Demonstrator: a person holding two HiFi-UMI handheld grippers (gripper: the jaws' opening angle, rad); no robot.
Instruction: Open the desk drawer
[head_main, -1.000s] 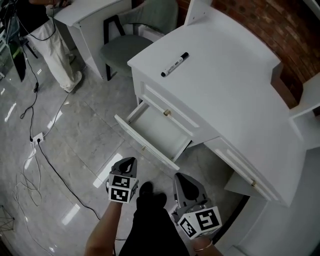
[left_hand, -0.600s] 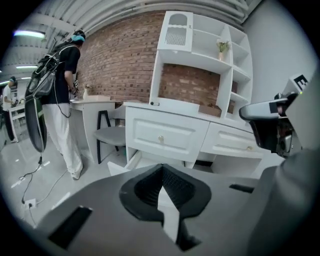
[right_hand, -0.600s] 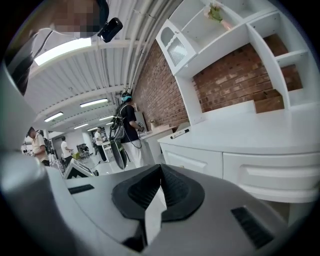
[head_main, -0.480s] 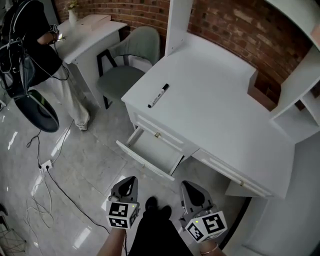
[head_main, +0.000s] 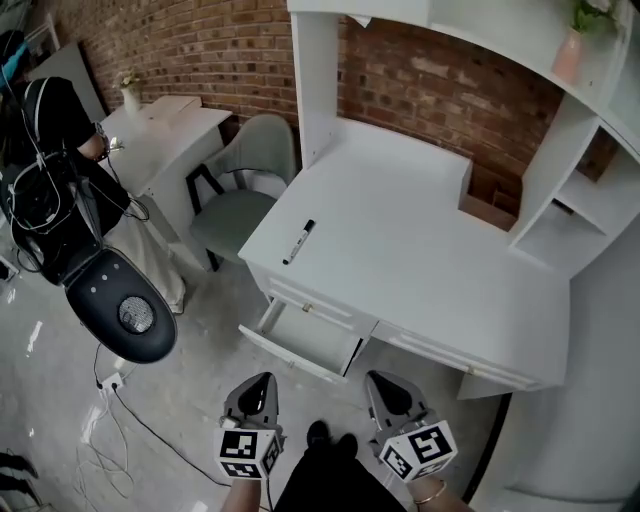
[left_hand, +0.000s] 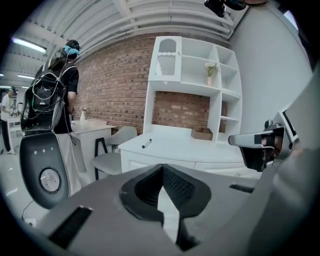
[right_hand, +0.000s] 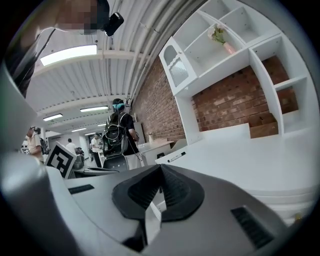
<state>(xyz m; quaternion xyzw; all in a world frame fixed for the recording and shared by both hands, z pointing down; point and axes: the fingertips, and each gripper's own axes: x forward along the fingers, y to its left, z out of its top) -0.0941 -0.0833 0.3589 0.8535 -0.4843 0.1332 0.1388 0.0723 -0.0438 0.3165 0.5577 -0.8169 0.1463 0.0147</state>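
- Brick wall (head_main: 200, 50): runs behind the furniture at the top of the head view.
- Floor (head_main: 60, 400): glossy grey tile. A thin cable (head_main: 140, 425) trails across it at lower left.
- Worktop (head_main: 420, 240): white, with its back edge against the wall and a shelf unit (head_main: 590, 190) rising from its rear and right side.
- Person (head_main: 50, 170): stands at far left, wearing a dark backpack, beside a second white desk (head_main: 165, 130).
- Chair (head_main: 245, 190): grey-green, between the second desk and the worktop's left end.
- Drawer (head_main: 305, 340): white, under the left part of the worktop's front edge. It is pulled well out, and its inside is visible from above.
- Left hand-held gripper (head_main: 258, 385): at the bottom of the head view, near the drawer front but apart from it. In the left gripper view its jaws are closed together (left_hand: 162, 167) and grip nothing.
- Right hand-held gripper (head_main: 385, 385): just beside the left one, clear of the drawer. In the right gripper view its jaws meet at the tip (right_hand: 160, 167) and hold nothing.
- Marker (head_main: 298, 241): black and white, lying flat on the left part of the worktop, above the drawer.
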